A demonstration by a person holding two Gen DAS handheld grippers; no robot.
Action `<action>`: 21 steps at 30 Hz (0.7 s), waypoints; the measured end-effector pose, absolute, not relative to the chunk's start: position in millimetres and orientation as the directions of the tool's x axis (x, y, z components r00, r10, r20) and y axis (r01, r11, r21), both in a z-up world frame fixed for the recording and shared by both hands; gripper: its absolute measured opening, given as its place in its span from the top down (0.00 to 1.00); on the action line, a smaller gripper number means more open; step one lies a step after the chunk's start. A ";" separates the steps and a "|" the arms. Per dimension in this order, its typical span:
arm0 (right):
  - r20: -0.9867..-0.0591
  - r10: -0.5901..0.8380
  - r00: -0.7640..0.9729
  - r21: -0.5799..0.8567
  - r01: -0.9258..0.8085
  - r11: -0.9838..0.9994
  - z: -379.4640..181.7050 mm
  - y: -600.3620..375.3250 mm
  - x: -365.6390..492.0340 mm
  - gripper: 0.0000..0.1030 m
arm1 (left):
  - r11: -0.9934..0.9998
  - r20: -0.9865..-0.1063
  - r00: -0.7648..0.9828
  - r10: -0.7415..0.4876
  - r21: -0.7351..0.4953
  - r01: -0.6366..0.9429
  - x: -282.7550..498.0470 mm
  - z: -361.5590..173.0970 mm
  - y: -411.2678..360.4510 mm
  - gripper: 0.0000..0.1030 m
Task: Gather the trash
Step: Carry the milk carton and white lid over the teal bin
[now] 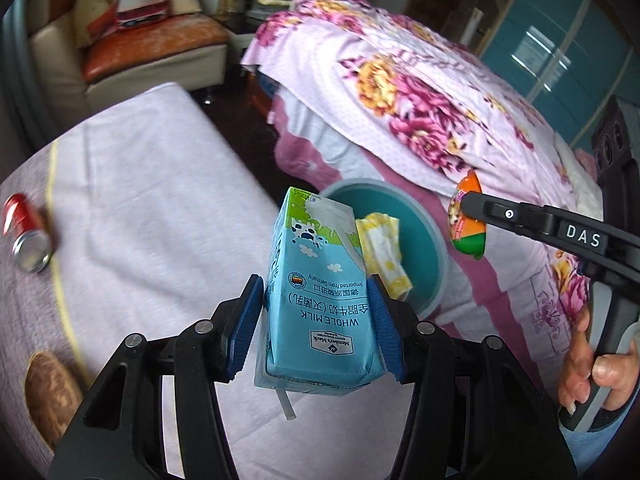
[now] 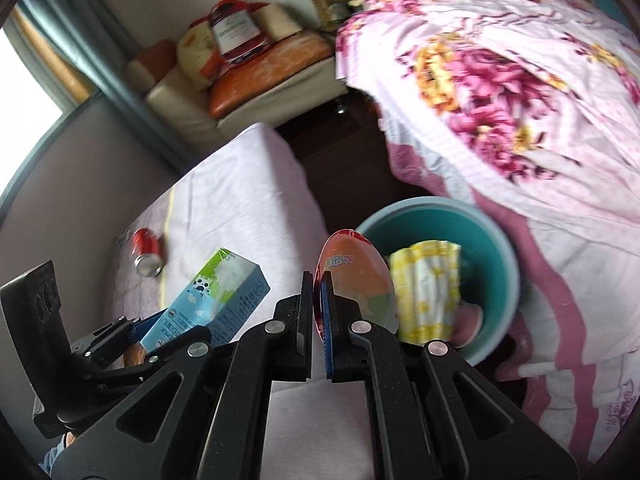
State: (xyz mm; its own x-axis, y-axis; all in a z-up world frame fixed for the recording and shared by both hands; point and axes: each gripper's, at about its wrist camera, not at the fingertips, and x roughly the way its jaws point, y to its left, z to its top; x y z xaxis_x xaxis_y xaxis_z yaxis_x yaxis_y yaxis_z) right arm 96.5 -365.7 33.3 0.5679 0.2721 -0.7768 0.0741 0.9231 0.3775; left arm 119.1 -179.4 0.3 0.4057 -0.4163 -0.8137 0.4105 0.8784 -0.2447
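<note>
Left gripper: we see our left gripper [image 1: 316, 320] about half spread, its blue pads pressed against both sides of a blue milk carton [image 1: 320, 292], which we hold with its printing upside down toward the camera.
Milk carton: it rides above the pale sheet of the low bed [image 1: 152, 208], its far end near the rim of the teal bin [image 1: 436, 248]; a clear straw hangs at its near end.
Right gripper: we find our right gripper [image 2: 319, 280] nearly closed, pinching the edge of a flat orange and green snack packet [image 2: 356, 276].
Snack packet: in the left wrist view it hangs just beside the bin's right side, against the floral quilt [image 1: 420, 104].
Right hand: our hand [image 1: 592, 364] wraps the grip of that tool at the right edge of the left wrist view, the tool angled down toward the bin.
Bin: it stands on the dark floor between the low bed and the quilted bed, with a yellow and white wrapper [image 2: 424, 292] inside.
Red can: a can [image 1: 26, 236] lies on its side on the sheet, well apart from both tools.
</note>
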 end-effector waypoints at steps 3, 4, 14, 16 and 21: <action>-0.776 0.261 0.574 0.386 0.106 0.916 29.0 -392.7 95.0 0.96 | 0.866 -0.821 0.383 -0.423 -0.243 0.436 126.7 -3.6 -206.0 0.47; -0.776 0.259 0.576 0.390 0.114 0.914 27.5 -401.1 94.5 0.96 | 0.863 -0.824 0.377 -0.424 -0.241 0.444 128.9 -5.4 -214.1 0.47; -0.785 0.256 0.565 0.408 0.160 0.899 10.2 -443.3 99.8 0.96 | 0.853 -0.851 0.325 -0.414 -0.237 0.466 150.2 -27.3 -265.7 0.47; -0.788 0.253 0.560 0.408 0.168 0.898 7.7 -448.8 102.2 0.96 | 0.852 -0.854 0.313 -0.415 -0.244 0.463 154.9 -32.3 -271.3 0.47; -0.797 0.238 0.555 0.398 0.186 0.898 5.8 -457.2 106.0 0.96 | 0.845 -0.857 0.286 -0.429 -0.269 0.462 163.5 -42.3 -284.1 0.47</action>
State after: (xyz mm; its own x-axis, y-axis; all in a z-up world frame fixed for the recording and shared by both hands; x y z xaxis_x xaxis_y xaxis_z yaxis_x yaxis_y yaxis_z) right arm 106.0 -457.2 5.8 0.5549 0.2383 -0.7970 0.1857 0.8984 0.3979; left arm 163.5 -284.1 -42.3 0.2858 -0.4294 -0.8567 0.4621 0.8449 -0.2694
